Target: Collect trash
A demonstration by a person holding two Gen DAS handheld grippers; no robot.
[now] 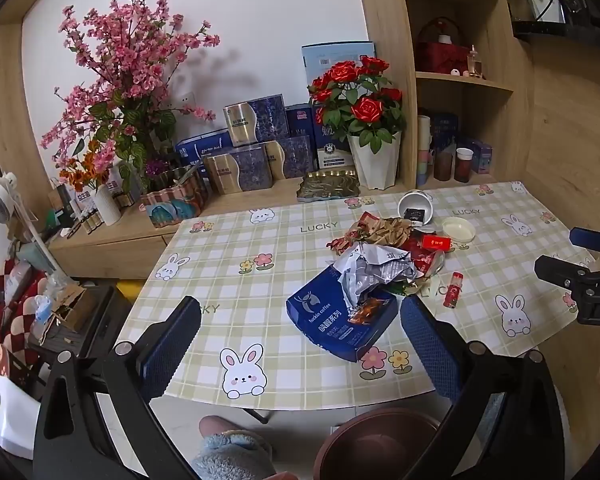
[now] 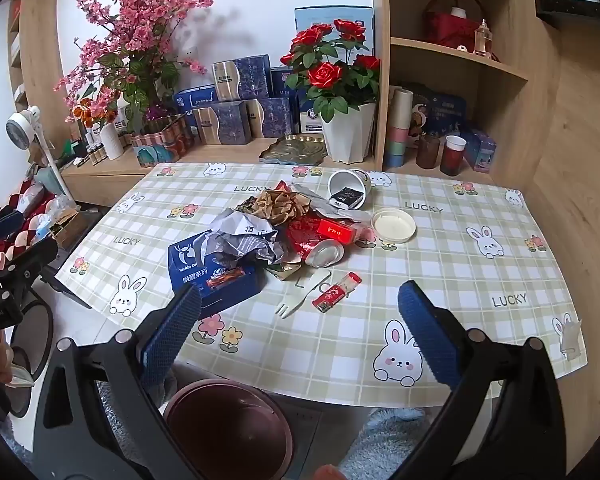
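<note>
A heap of trash lies mid-table: a blue coffee box [image 1: 332, 320] [image 2: 204, 276], crumpled grey paper [image 1: 374, 266] [image 2: 248, 240], brown wrappers [image 1: 390, 232] [image 2: 282, 204], a red packet [image 1: 436, 243] [image 2: 336, 232] and a crushed can [image 2: 326, 254]. A tipped white cup [image 1: 416, 208] [image 2: 348, 190], its lid [image 1: 458, 230] [image 2: 394, 226], a small red tube [image 1: 454, 290] [image 2: 336, 292] and a plastic fork [image 2: 300, 300] lie beside it. My left gripper [image 1: 300, 302] hovers open before the box. My right gripper [image 2: 300, 288] hovers open near the fork. A brown bin [image 1: 380, 440] [image 2: 228, 428] stands below the table edge.
A checked bunny tablecloth [image 1: 228, 280] [image 2: 460, 280] covers the table. Behind it a wooden ledge carries pink blossoms [image 1: 128, 72], potted red roses [image 1: 364, 112] [image 2: 336, 76] and stacked blue boxes [image 1: 256, 148]. Shelves with cups [image 2: 452, 156] stand at the right. A person's fluffy slippers [image 1: 232, 456] are by the bin.
</note>
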